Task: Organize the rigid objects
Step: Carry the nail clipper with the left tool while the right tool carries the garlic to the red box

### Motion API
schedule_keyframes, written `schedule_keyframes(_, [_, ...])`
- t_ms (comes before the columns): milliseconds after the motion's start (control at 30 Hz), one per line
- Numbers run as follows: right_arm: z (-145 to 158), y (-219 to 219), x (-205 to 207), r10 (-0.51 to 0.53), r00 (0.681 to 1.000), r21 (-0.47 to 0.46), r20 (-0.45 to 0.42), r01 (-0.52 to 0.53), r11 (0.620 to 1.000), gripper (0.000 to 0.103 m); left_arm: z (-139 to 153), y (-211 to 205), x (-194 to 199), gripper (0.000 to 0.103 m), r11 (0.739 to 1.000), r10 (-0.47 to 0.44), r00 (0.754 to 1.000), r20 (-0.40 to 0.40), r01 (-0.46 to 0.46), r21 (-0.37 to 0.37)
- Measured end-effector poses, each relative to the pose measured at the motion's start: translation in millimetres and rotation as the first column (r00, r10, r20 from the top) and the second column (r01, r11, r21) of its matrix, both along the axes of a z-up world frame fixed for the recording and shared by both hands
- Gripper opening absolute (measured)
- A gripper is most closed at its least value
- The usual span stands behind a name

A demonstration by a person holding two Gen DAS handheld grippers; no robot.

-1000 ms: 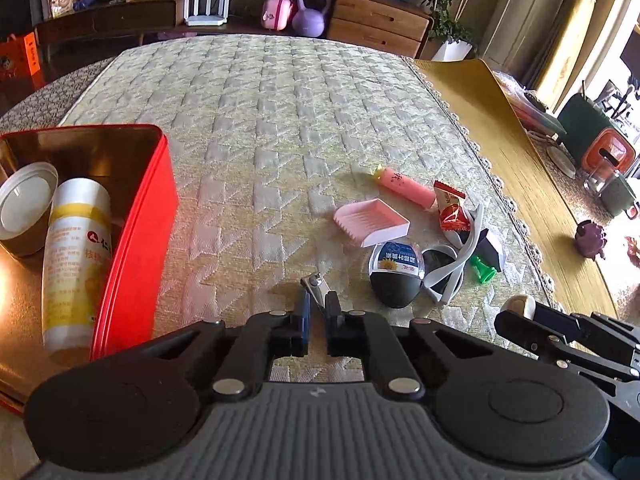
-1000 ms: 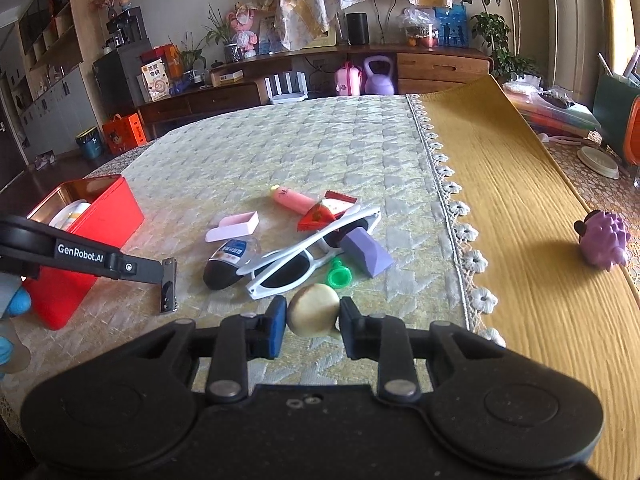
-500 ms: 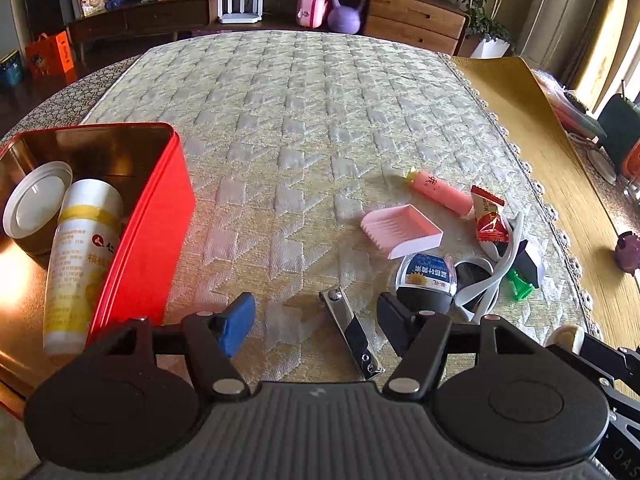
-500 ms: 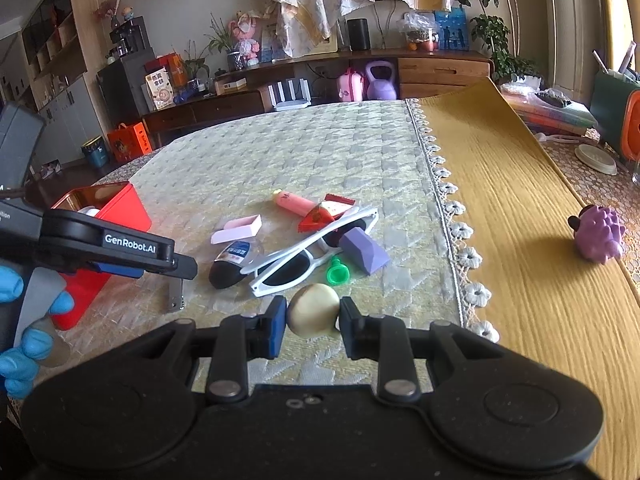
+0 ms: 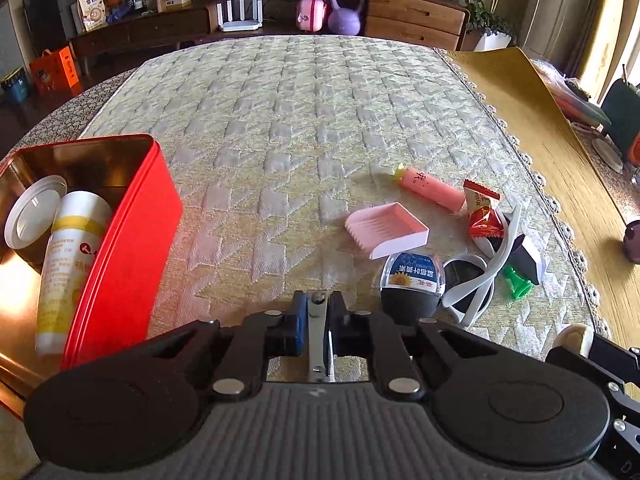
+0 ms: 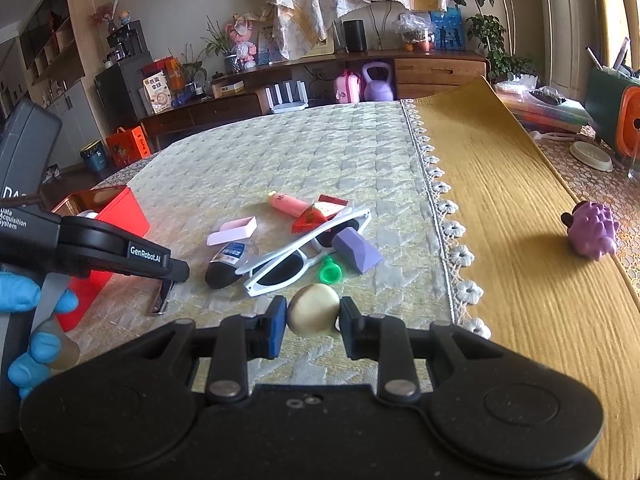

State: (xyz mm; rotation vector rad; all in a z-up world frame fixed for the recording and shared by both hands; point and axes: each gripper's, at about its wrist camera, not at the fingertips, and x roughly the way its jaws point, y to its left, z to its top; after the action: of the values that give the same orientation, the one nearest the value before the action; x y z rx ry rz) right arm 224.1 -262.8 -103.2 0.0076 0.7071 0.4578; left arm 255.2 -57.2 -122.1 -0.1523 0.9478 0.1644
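A wide table (image 5: 320, 128) under a pale quilted cover fills the room's middle, with a mustard cloth (image 6: 520, 240) over its right part and a dark sideboard (image 5: 168, 28) along the far wall.

Taking the red tin (image 5: 132, 240) as landmark: it stands open at the table's left edge, and inside it lie a white bottle with a yellow band (image 5: 68, 264) on its side and, left of that, a round white-lidded jar (image 5: 32, 212).

Just right of the tin's near corner, the left gripper (image 5: 318, 320) has just closed its jaws on a nail clipper (image 5: 319, 340), a slim, flat piece of silvery metal that runs lengthwise between the blue pads, its tip poking out in front. From the right wrist view the clipper (image 6: 162, 298) hangs down from the fingertips over the cover.

Well right of the tin lies the heap: a pink ribbed tray (image 5: 386, 230), a pink tube (image 5: 430, 188), a red and white sachet (image 5: 482, 212), a black, egg-shaped pot with a blue label (image 5: 412, 284), white sunglasses (image 5: 480, 276), a purple block (image 6: 356, 250) and a green cap (image 6: 330, 272).

Farthest from the tin, the right gripper (image 6: 313, 320) pinches a cream, rounded, smooth lump (image 6: 312, 310) between its pads, near the heap. A purple spiky toy (image 6: 592, 232) sits on the mustard cloth.
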Motion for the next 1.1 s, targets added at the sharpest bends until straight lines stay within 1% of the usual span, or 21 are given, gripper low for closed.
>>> schedule_keyframes(133, [3.9, 1.9, -3.8, 0.000, 1.000, -0.009, 0.002, 0.000, 1.000, 0.028, 2.4, 7.4, -3.1, 0.011, 0.999, -0.001, 1.000, -0.007, 0.001, -0.040])
schedule_keyframes(233, [8.2, 2.6, -7.7, 0.004, 1.000, -0.014, 0.008, -0.004, 1.000, 0.028, 5.7, 12.1, -10.1, 0.011, 0.999, -0.024, 1.000, -0.003, 0.024, -0.049])
schedule_keyframes(367, [15.6, 7.5, -14.5, 0.016, 1.000, -0.022, 0.016, -0.015, 1.000, 0.028, 11.3, 20.0, -25.0, 0.011, 0.995, -0.043, 0.999, -0.010, 0.042, -0.088])
schedule_keyframes(533, [27.7, 18.4, -26.5, 0.050, 0.998, -0.033, 0.031, -0.049, 0.998, 0.028, 24.4, 27.5, -45.0, 0.011, 0.990, -0.068, 0.998, 0.007, 0.068, -0.124])
schedule_keyframes(800, [46.9, 41.3, -46.6, 0.090, 0.995, -0.046, 0.047, -0.088, 0.995, 0.028, 45.5, 47.2, -69.6, 0.011, 0.983, -0.068, 0.997, 0.039, 0.074, -0.167])
schedule_keyframes(1100, [70.8, 87.9, -63.8, 0.179, 0.981, -0.067, 0.077, -0.174, 0.982, 0.028, 75.8, 82.6, -93.9, 0.011, 0.978, -0.048, 0.996, 0.078, 0.062, -0.200])
